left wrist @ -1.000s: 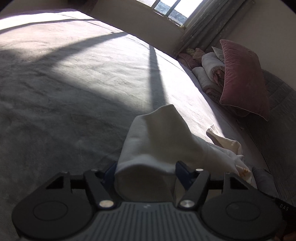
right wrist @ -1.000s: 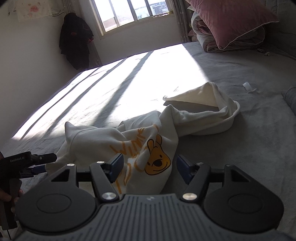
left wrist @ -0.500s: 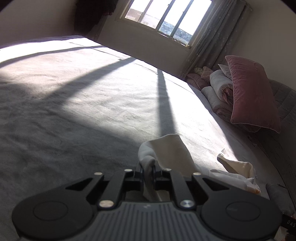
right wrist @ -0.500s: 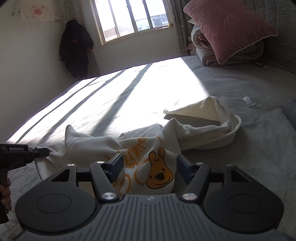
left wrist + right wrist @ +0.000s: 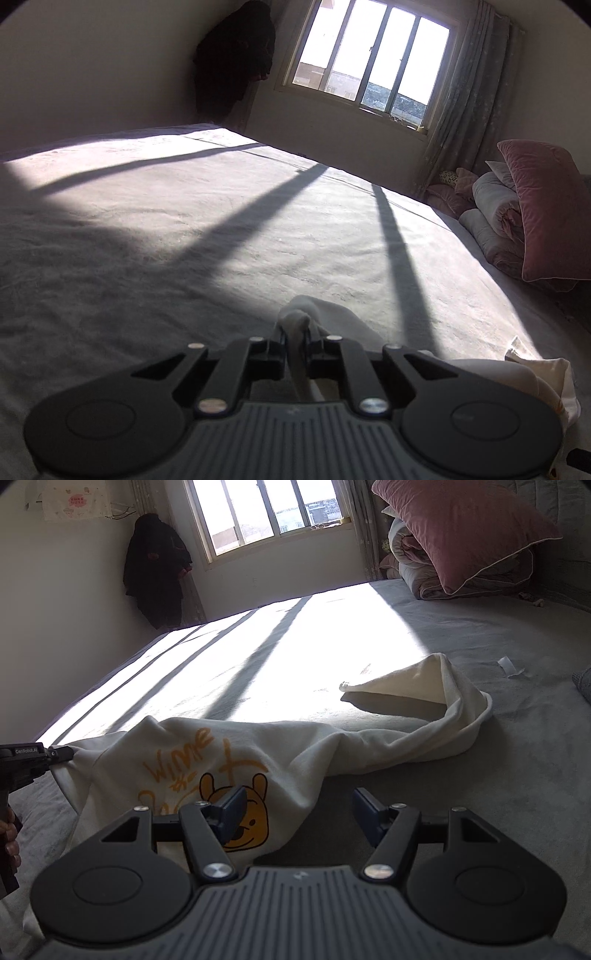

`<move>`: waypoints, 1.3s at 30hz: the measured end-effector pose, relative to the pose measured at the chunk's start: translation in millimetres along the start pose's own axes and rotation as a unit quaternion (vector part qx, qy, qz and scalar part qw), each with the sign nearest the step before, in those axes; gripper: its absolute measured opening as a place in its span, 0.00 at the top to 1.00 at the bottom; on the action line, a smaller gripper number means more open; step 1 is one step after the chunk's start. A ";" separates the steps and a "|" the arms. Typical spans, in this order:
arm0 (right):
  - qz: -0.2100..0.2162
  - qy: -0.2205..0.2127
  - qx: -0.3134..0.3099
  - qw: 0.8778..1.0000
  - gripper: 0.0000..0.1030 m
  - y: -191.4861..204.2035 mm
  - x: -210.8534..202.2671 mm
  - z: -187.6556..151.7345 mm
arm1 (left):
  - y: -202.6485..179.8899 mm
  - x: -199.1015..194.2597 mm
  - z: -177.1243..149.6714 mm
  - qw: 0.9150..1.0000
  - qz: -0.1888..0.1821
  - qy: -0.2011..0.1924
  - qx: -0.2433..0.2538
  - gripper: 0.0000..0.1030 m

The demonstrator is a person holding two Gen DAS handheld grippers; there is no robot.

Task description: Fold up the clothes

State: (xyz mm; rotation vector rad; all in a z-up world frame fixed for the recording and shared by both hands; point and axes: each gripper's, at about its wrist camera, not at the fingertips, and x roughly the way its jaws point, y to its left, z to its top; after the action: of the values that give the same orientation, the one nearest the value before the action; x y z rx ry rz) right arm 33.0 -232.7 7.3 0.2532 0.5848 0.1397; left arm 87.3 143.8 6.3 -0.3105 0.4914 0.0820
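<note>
Left wrist view: the left gripper (image 5: pixel 297 345) is now clenched on a bunched edge of the cream sweatshirt (image 5: pixel 332 317); a second ago its jaws stood wide around the cloth. The grey bed (image 5: pixel 184 240) is seen from higher and at a flatter angle, so the pinched edge appears to be lifted.

Right wrist view: the right gripper (image 5: pixel 297 812) is held with jaws released, nothing between them, just above the bear print. The sweatshirt (image 5: pixel 295 746) is drawn longer and flatter across the bed than before, its hood (image 5: pixel 424 686) lying farther away. Spreading is judged under way; folding is not yet begun.
</note>
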 end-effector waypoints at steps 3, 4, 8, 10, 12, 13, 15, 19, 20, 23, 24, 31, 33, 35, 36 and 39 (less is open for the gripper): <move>0.007 0.015 0.000 1.000 0.35 2.8 3.5 -4.3 | 6.1 6.9 -3.1 0.999 -0.005 0.029 -0.018 0.88; 0.009 0.020 -0.002 1.000 0.35 4.2 4.7 -5.5 | 6.0 6.4 -4.5 0.999 -0.008 0.035 -0.018 0.86; 0.017 0.033 -0.018 0.999 0.35 12.8 8.8 -8.7 | 10.0 -0.2 -5.0 0.998 -0.023 0.042 -0.026 0.51; 0.021 0.038 -0.022 0.999 0.35 16.4 10.2 -9.4 | 15.5 -3.5 -5.5 0.997 -0.042 0.052 -0.043 0.42; 0.026 0.041 -0.027 0.998 0.35 20.8 10.3 -10.4 | 20.5 -4.5 -8.4 0.994 -0.063 0.067 -0.058 0.42; 0.028 0.042 -0.030 0.998 0.35 22.9 10.0 -10.8 | 22.0 -5.9 -10.0 0.993 -0.072 0.073 -0.061 0.42; 0.033 0.045 -0.035 0.998 0.35 26.9 9.5 -11.7 | 23.7 -10.3 -13.9 0.990 -0.092 0.085 -0.062 0.42; 0.046 0.059 -0.035 0.997 0.35 32.5 9.2 -15.5 | 19.1 -21.5 -21.5 0.988 -0.115 0.096 -0.033 0.42; 0.047 0.062 -0.034 0.996 0.35 33.5 9.1 -16.6 | 17.8 -24.7 -23.7 0.988 -0.120 0.099 -0.026 0.41; 0.049 0.068 -0.033 0.996 0.35 35.8 8.8 -17.5 | 15.8 -34.3 -29.4 0.984 -0.141 0.110 -0.011 0.40; 0.049 0.068 -0.032 0.996 0.35 36.1 8.9 -17.4 | 16.4 -35.7 -30.0 0.983 -0.147 0.112 -0.011 0.39; 0.050 0.087 0.008 0.995 0.35 36.7 11.8 -16.1 | -0.9 -53.5 -39.0 0.966 -0.227 0.118 0.023 0.38; 0.056 0.098 0.030 0.993 0.35 35.7 12.0 -14.4 | -7.7 -53.5 -41.8 0.955 -0.266 0.130 0.027 0.38; 0.061 0.103 0.047 0.992 0.35 33.4 10.6 -12.6 | -17.4 -55.6 -45.2 0.948 -0.285 0.134 0.047 0.37; 0.063 0.104 0.055 0.991 0.35 31.8 9.4 -11.6 | -23.8 -57.3 -47.9 0.945 -0.293 0.134 0.063 0.36; 0.062 0.102 0.070 0.990 0.35 27.2 5.9 -9.5 | -42.7 -61.0 -56.8 0.931 -0.322 0.140 0.103 0.31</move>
State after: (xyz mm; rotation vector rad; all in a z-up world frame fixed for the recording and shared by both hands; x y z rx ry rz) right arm 31.0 -203.5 4.1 0.4159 0.7848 0.2472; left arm 14.5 85.3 -0.4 -0.2641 0.6541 -0.6594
